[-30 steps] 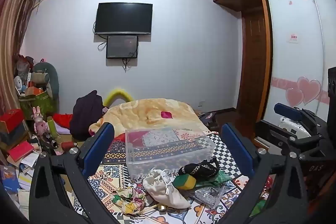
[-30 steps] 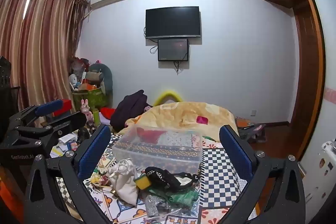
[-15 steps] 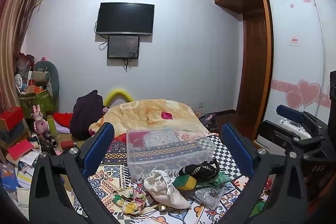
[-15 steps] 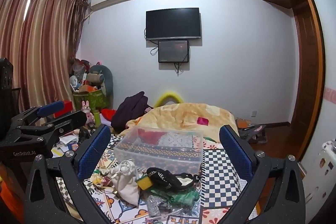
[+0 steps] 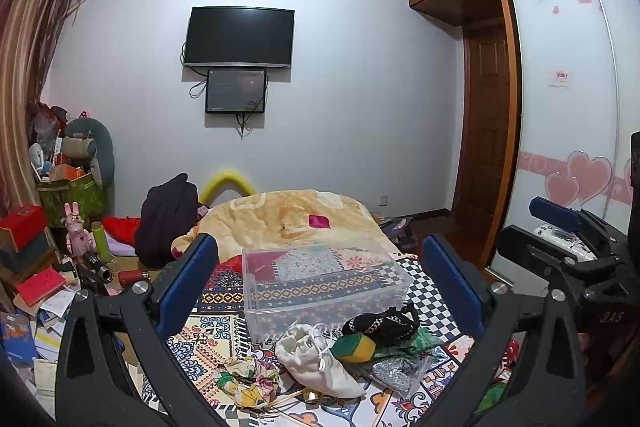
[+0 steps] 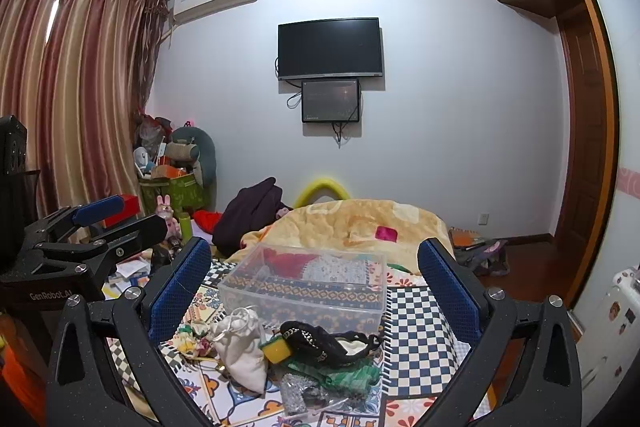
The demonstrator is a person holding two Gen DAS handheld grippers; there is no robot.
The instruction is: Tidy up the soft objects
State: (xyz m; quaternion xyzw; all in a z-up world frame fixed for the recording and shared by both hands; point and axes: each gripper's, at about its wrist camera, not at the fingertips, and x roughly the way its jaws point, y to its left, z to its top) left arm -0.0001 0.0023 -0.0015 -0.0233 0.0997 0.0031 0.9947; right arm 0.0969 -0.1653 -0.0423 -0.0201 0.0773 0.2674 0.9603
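A clear plastic bin [image 5: 326, 281] [image 6: 304, 287] stands empty on the patterned bedspread. In front of it lies a pile of soft things: a white drawstring pouch [image 5: 316, 361] [image 6: 242, 347], a yellow-green sponge [image 5: 354, 347] [image 6: 276, 351], a black woven piece [image 5: 380, 323] [image 6: 324, 341], a floral cloth [image 5: 248, 383] [image 6: 194, 341], green fabric [image 6: 344, 371] and a silver mesh bag [image 5: 394, 373] [image 6: 298, 393]. My left gripper [image 5: 320, 287] is open and empty, held above the pile. My right gripper [image 6: 314, 287] is open and empty, beside it on the right.
A yellow quilt [image 5: 288, 215] covers the far half of the bed. Boxes, books and toys [image 5: 44, 247] crowd the floor at left. A wardrobe with sliding doors [image 5: 568, 131] and a wooden door [image 5: 484, 155] stand at right. A television [image 5: 240, 37] hangs on the far wall.
Both grippers have drifted slightly; the view shifts a little. Nothing on the bed has moved and both stay open.
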